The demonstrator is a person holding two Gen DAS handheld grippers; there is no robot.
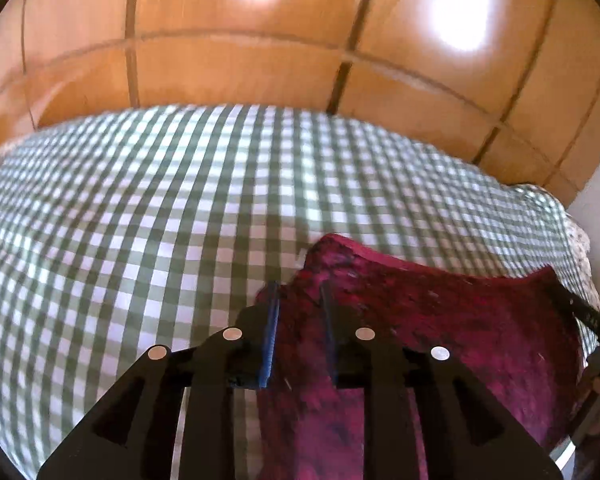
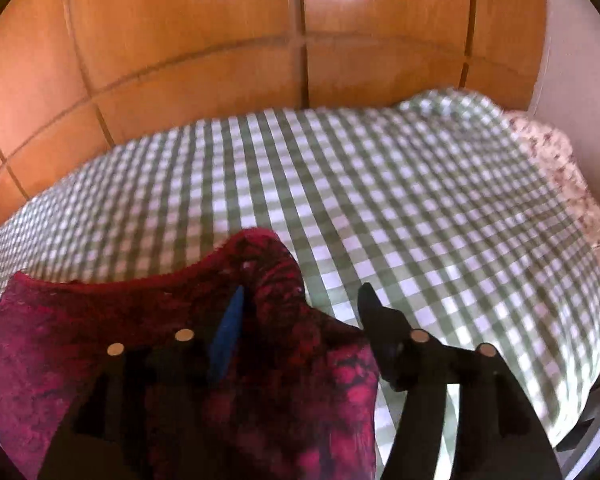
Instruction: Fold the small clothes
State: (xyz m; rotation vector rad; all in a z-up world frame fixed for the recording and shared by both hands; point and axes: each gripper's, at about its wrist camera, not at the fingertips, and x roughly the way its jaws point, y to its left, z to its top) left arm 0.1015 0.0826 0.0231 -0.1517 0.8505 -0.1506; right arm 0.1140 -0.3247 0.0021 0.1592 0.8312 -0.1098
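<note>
Step in hand, as judged: taking hold of the fuzzy crimson-and-black garment (image 1: pixel 440 320) by its far edge on the green-and-white checked bedcover (image 1: pixel 140 220). Left gripper (image 1: pixel 300 300) was clenched on the garment's left corner; right gripper (image 2: pixel 300 300) stood released, straddling the right corner fold. Next move calls for closing the right gripper.

Hand-held gripper (image 2: pixel 300 300): jaws apart, cloth lying between them.
Garment (image 2: pixel 100 320): dark red, fuzzy, one corner raised.
Bed cover (image 2: pixel 420 200): green-white check, beneath garment.
Background: wooden panels (image 2: pixel 180 60).
</note>
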